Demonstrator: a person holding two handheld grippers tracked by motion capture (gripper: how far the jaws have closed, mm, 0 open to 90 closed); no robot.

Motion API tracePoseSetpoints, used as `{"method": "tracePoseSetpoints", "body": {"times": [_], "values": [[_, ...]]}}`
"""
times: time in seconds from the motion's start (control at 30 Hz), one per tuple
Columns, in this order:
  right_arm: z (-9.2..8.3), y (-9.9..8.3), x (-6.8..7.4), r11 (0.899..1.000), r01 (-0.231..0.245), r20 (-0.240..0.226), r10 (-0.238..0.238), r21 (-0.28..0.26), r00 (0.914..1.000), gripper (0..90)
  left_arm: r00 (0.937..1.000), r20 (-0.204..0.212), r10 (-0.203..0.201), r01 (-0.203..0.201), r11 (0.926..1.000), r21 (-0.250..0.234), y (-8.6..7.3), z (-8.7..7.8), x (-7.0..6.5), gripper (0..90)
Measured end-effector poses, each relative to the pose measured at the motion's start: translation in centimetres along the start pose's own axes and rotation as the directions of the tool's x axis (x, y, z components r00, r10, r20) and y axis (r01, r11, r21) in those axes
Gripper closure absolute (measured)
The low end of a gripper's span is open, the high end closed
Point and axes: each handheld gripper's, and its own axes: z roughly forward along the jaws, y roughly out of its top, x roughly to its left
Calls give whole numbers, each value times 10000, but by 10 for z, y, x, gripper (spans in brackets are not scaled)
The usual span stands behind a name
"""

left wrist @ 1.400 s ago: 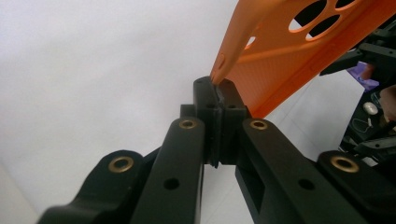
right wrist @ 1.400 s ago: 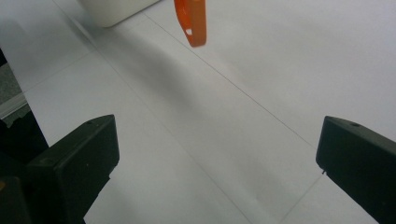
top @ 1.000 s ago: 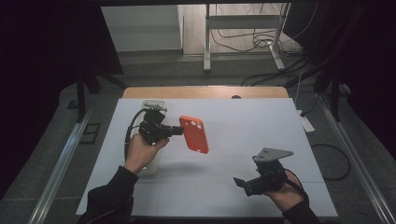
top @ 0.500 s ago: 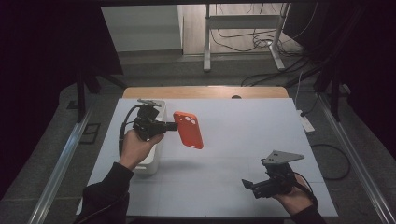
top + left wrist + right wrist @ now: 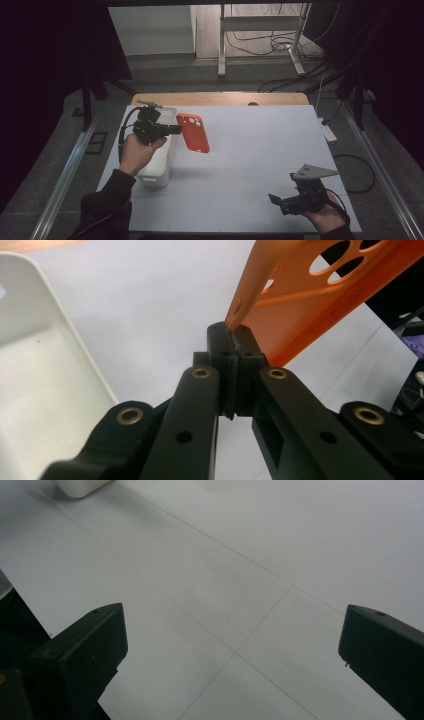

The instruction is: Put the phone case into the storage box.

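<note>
An orange phone case with camera cut-outs hangs in the air above the table's left half. My left gripper is shut on the case's edge, above a white bin. In the left gripper view the jaws pinch the case's thin rim, and the case fans out to the upper right. My right gripper rests low near the table's front right corner, open with nothing between its fingers.
The white bin stands along the table's left side, and its inside looks bare. A corner of the bin shows far off in the right gripper view. A white sheet covers the table. Cables and a stand lie on the floor beyond.
My left gripper has carried the orange case back and leftward, to above the white bin. My right hand has slid toward the table's front right corner.
</note>
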Motion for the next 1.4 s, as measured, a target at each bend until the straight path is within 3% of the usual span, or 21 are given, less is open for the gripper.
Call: {"method": "tracePoseSetpoints", "body": {"times": [0.63,1.03,1.4], "values": [[-13,-15,-14,9988,-493,657,491,16,9966,0,9974,-696,-206,197,9997,-128,12,-23,22,890],[-23,-26,-23,9967,-802,1216,786,84,9895,0,9939,-1042,-355,341,9993,-151,18,-33,36,890],[-38,-37,-29,9904,-1378,1644,1368,-50,9769,0,9891,-1358,-573,558,9983,-150,24,-44,52,890]]}}
